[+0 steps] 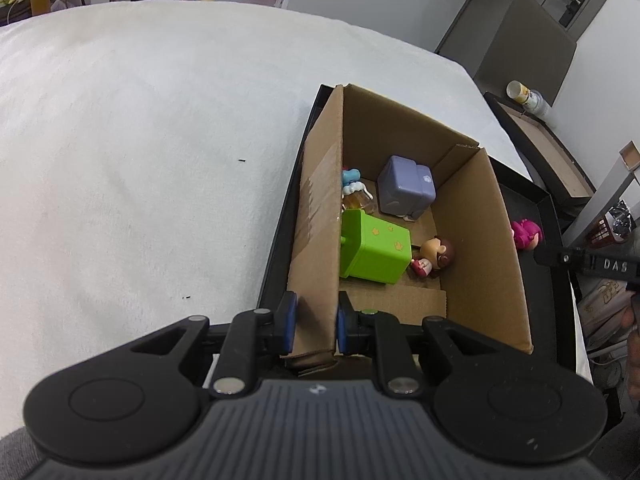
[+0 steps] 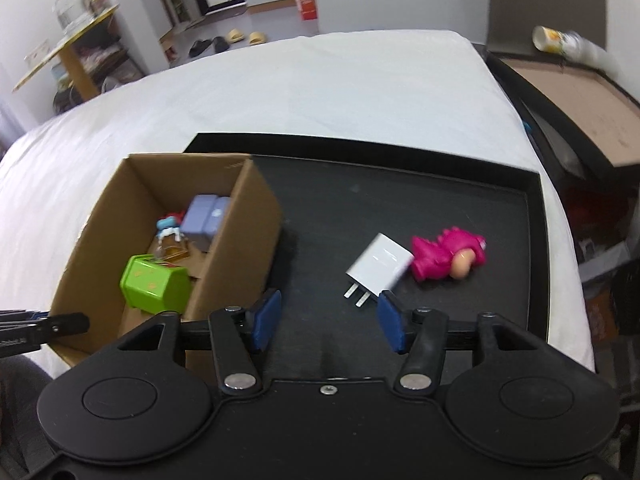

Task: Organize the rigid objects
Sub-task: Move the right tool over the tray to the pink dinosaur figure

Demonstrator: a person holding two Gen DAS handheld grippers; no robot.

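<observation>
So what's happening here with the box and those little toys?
A person is sorting small items into a cardboard box standing in a black tray. The left gripper is shut on the box's wall, steadying it. Inside lie a green cube toy, a purple one and small figurines. The right gripper is open, just short of a white charger and a pink figurine lying on the tray.

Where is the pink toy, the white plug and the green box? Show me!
pink toy [image 2: 438, 255]: right wrist view, on its pink body.
white plug [image 2: 380, 265]: right wrist view, on its flat white top face.
green box [image 1: 376, 249]: left wrist view, on its spotted green side, inside the carton.
</observation>
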